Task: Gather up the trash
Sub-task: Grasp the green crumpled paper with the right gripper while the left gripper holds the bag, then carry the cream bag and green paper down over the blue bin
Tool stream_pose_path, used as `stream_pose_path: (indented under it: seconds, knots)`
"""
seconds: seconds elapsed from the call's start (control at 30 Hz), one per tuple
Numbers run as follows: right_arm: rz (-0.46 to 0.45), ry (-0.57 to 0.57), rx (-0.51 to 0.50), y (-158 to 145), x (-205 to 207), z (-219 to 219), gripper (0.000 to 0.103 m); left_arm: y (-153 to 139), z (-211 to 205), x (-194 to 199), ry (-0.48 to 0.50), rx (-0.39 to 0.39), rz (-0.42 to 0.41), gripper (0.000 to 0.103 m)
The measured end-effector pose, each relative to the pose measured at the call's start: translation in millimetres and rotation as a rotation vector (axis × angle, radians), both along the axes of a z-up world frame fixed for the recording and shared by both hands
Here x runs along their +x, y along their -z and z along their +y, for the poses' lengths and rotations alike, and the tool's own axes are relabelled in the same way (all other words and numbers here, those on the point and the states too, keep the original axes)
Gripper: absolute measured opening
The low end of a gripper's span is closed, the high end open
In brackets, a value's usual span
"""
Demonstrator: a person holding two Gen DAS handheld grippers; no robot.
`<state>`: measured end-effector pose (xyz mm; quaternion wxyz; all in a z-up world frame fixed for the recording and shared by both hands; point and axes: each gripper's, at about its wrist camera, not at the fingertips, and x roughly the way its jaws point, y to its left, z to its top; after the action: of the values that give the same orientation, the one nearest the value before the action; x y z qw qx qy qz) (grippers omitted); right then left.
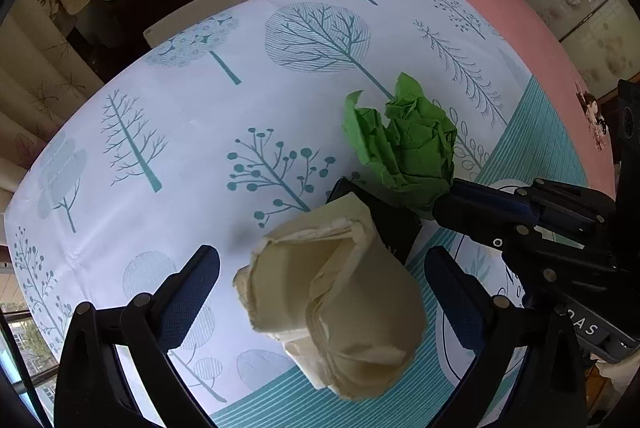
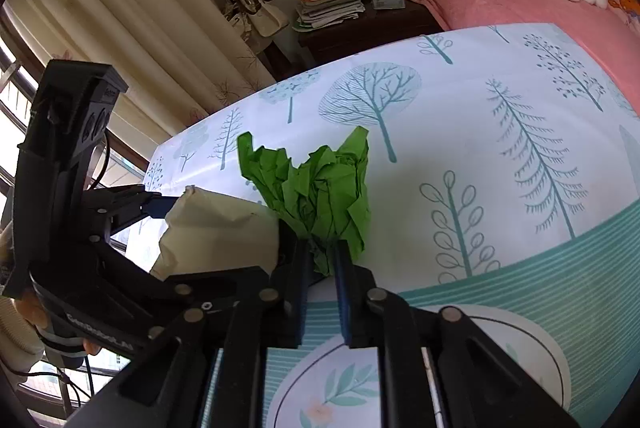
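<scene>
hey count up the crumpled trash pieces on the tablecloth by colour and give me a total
Green crumpled paper: 1, pinched at its base by the right hand-held gripper.
Cream crumpled paper: 1, sitting between the open fingers of the left hand-held gripper.
Total: 2

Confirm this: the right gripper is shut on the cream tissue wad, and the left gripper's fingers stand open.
Wrong wad. The right gripper is shut on the crumpled green paper, as the right wrist view shows. The cream tissue wad sits between the left gripper's open fingers.
</scene>
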<state>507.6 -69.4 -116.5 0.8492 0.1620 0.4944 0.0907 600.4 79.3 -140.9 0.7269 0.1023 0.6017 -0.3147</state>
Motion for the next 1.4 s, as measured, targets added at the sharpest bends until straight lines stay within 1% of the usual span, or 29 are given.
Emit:
stream_pose_path:
  seconds: [0.03, 0.13, 0.3, 0.37, 0.5, 0.57, 0.63, 0.67, 0.77, 0.8, 1.0, 1.17, 1.4]
  knots:
    - [-0.001, 0.006, 0.011, -0.1, -1.4, -2.4, 0.003, 1.7, -2.6, -0.4, 0.009, 0.014, -0.009, 0.101]
    - [0.003, 0.031, 0.025, 0.3, -6.4, -9.7, 0.003, 9.7, -11.7, -2.0, 0.04, 0.052, -0.02, 0.1]
    - [0.007, 0.066, 0.043, 3.0, -17.3, -20.1, 0.003, 14.2, -30.9, -18.4, 0.124, 0.15, -0.115, 0.1]
    - [0.01, 0.067, 0.037, 4.3, -20.3, -21.0, 0.002, 14.0, -34.3, -21.7, 0.138, 0.152, -0.123, 0.1]
    - [0.011, 0.067, 0.03, 6.4, -23.5, -24.0, 0.002, 14.3, -36.3, -21.2, 0.129, 0.159, -0.117, 0.101]
    - [0.003, 0.079, 0.039, 5.2, -24.0, -26.5, 0.002, 13.2, -35.1, -21.0, 0.13, 0.158, -0.115, 0.1]
    - [-0.007, 0.086, 0.046, 3.5, -26.0, -28.3, 0.002, 10.4, -36.9, -27.2, 0.144, 0.15, -0.124, 0.089]
    - [-0.012, 0.088, 0.048, 1.9, -26.9, -28.9, 0.001, 7.2, -37.9, -30.4, 0.156, 0.148, -0.13, 0.081]
    - [-0.025, 0.08, 0.038, -3.2, -29.8, -27.5, 0.001, 4.7, -39.6, -34.0, 0.139, 0.159, -0.123, 0.075]
    - [-0.029, 0.073, 0.036, -5.5, -31.4, -27.2, 0.001, 3.2, -44.2, -37.0, 0.131, 0.157, -0.123, 0.073]
    - [-0.053, 0.046, 0.026, -21.7, -45.8, -26.2, 0.001, -10.9, -38.6, -40.9, 0.071, 0.134, -0.113, 0.062]
    - [-0.069, 0.028, 0.027, -38.1, -67.1, -27.6, 0.001, -23.5, -37.6, -58.0, 0.058, 0.118, -0.098, 0.061]
    - [-0.062, -0.018, -0.005, -56.7, -111.6, -31.6, 0.001, -50.3, -42.4, -108.2, 0.047, 0.112, -0.109, 0.06]
